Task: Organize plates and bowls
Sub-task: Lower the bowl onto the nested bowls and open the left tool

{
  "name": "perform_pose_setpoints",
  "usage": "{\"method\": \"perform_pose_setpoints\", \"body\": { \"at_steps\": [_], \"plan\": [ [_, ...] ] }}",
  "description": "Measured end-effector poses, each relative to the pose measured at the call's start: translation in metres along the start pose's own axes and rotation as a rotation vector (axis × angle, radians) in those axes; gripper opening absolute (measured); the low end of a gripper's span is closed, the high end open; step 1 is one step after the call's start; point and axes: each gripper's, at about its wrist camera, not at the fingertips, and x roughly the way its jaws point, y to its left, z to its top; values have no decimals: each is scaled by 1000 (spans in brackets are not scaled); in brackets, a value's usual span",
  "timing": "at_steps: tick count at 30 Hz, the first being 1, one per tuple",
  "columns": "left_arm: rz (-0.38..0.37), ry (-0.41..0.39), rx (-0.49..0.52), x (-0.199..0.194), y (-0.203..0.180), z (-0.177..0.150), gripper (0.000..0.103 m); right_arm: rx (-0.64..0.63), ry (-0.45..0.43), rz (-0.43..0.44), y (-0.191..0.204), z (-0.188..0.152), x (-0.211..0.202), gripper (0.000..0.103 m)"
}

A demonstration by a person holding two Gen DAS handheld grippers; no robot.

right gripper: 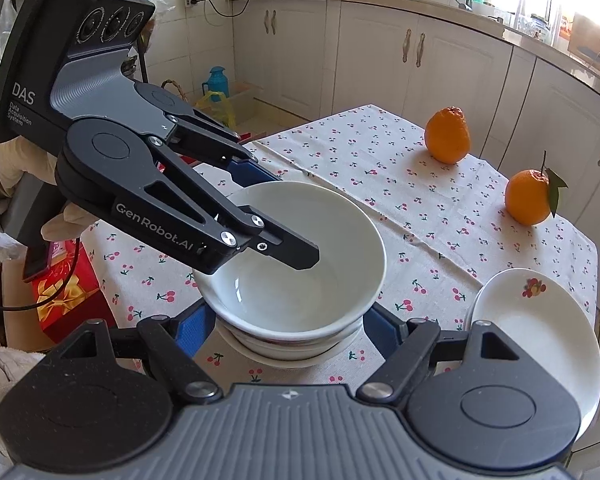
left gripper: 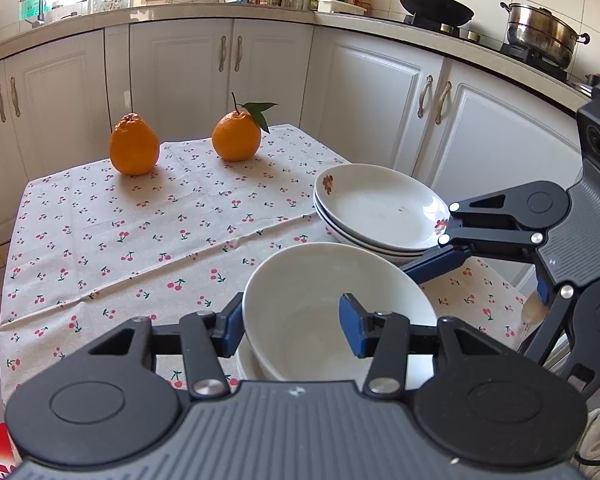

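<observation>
Risk sits with the white bowl (left gripper: 336, 304) low in the centre of the left wrist view: the left gripper (left gripper: 292, 330) pinches its wall, one blue pad inside and one outside, jaws narrow and closed on the rim. That bowl rests on other bowls (right gripper: 288, 346) stacked beneath it on the cherry-print tablecloth (left gripper: 140, 240). A thin grip on a glazed wall could slip if the bowl is lifted or tilted, knocking the stack below. The right gripper (right gripper: 288, 320), at the bottom of its own view, stands half open with a blue finger either side of the stack; I cannot tell whether they touch it. Stacked plates (left gripper: 380, 212) lie right of centre, close enough to be struck. Two oranges (left gripper: 134, 146) sit well apart.
</observation>
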Motion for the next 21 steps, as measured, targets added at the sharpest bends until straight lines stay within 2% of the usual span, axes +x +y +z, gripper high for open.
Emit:
{"method": "perform_pose_setpoints", "body": {
  "at_steps": [15, 19, 21],
  "plan": [
    [-14, -5, -13, 3, 3, -3, 48, -14, 13, -11, 3, 0, -1, 85],
    [-20, -8, -5, 3, 2, -4, 55, -18, 17, -16, 4, 0, -1, 85],
    [-4, -14, 2, 2, 2, -3, 65, -19, 20, -19, 4, 0, 0, 87]
  ]
}}
